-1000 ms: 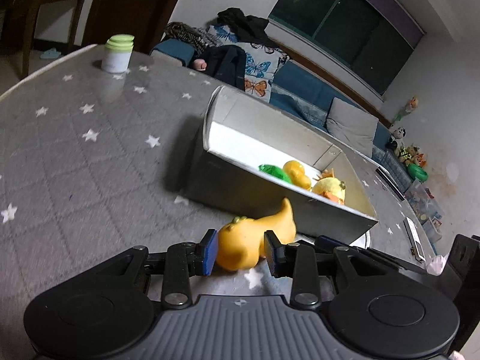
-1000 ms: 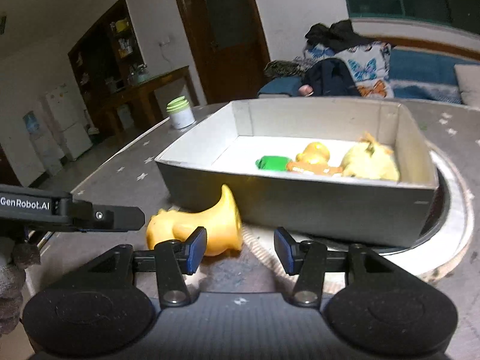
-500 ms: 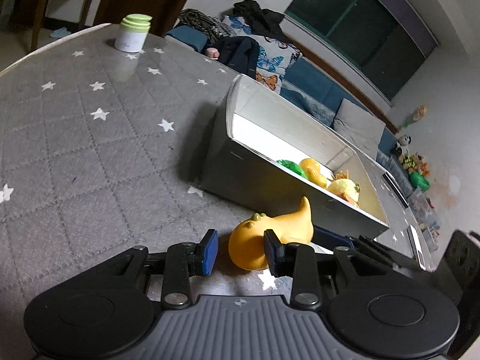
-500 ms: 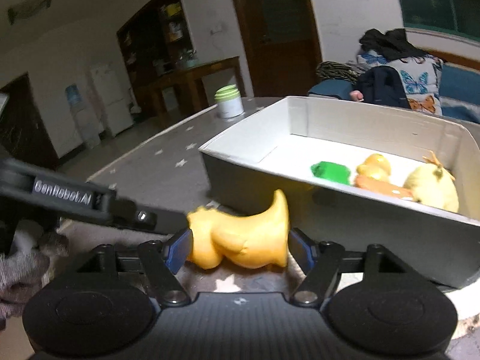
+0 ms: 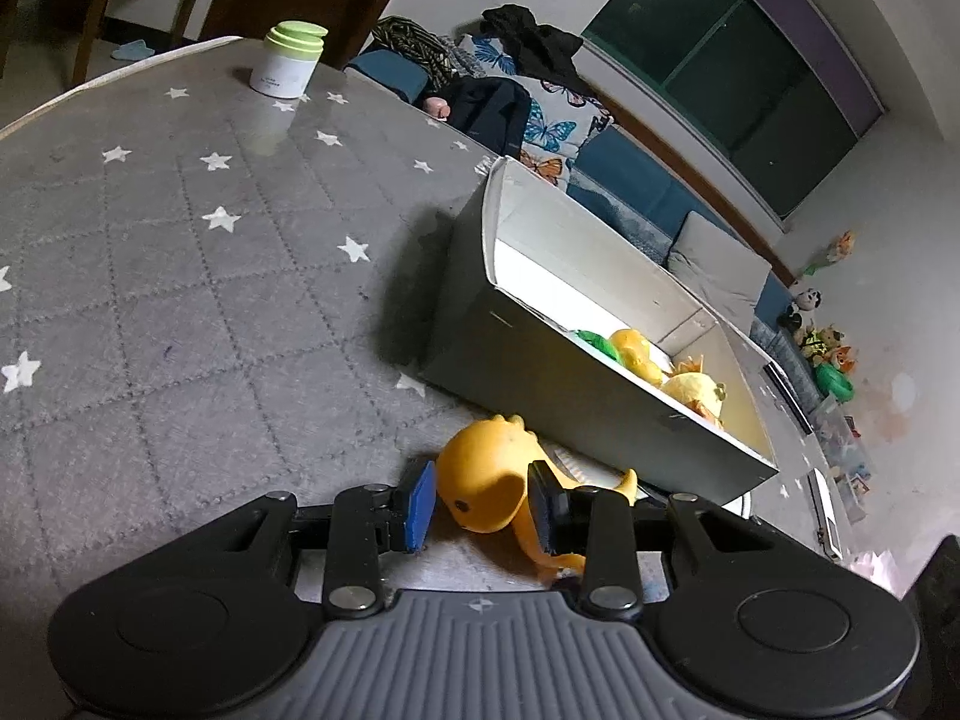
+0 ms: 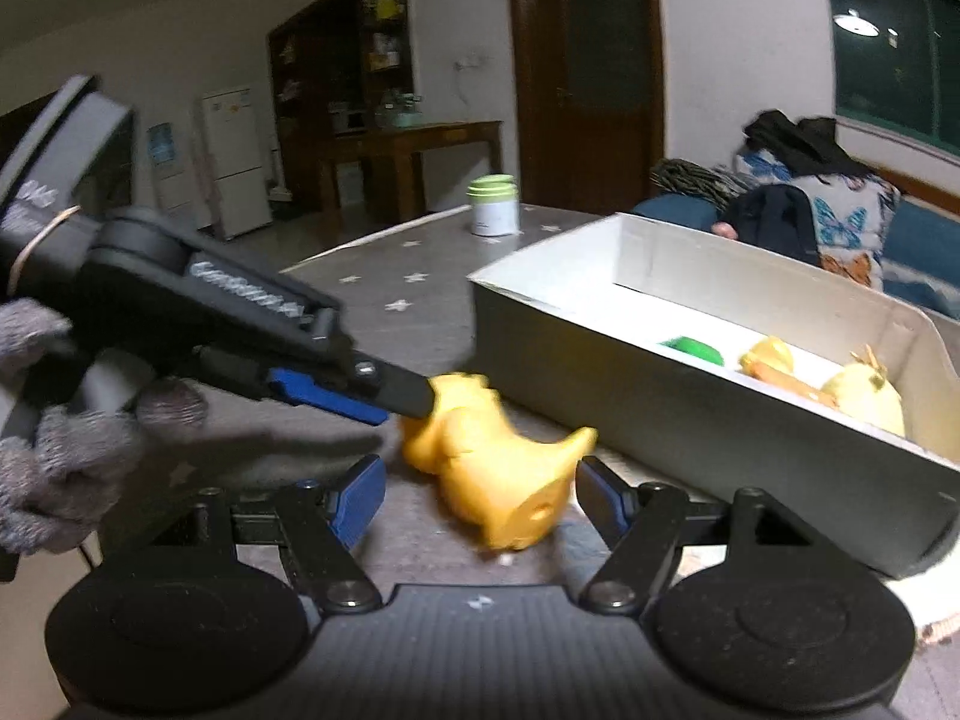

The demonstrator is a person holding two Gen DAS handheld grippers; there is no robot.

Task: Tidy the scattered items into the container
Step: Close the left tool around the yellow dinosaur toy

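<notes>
A yellow rubber toy (image 5: 489, 480) lies on the grey star-patterned table in front of the grey box (image 5: 540, 360). My left gripper (image 5: 480, 498) is shut on the toy's rounded head end, one blue pad on each side. In the right wrist view the left gripper's finger (image 6: 390, 387) reaches in from the left and touches the yellow toy (image 6: 492, 468). My right gripper (image 6: 477, 486) is open, and the toy's tail end sits between its fingers with a gap on both sides. The grey box (image 6: 660, 408) holds a green toy (image 6: 690, 348), an orange toy (image 6: 774, 360) and a fluffy yellow toy (image 6: 864, 396).
A white jar with a green lid (image 5: 288, 60) stands at the far edge of the table. A grey-gloved hand (image 6: 60, 420) holds the left gripper at the left. The box rests on a round white mat (image 6: 924, 612). A sofa with clothes lies beyond the table.
My right gripper's jaws have opened wider and it has shifted left, so the toy now sits between its fingers. The toy has turned, with its base now towards the right camera. The left gripper has rolled a little.
</notes>
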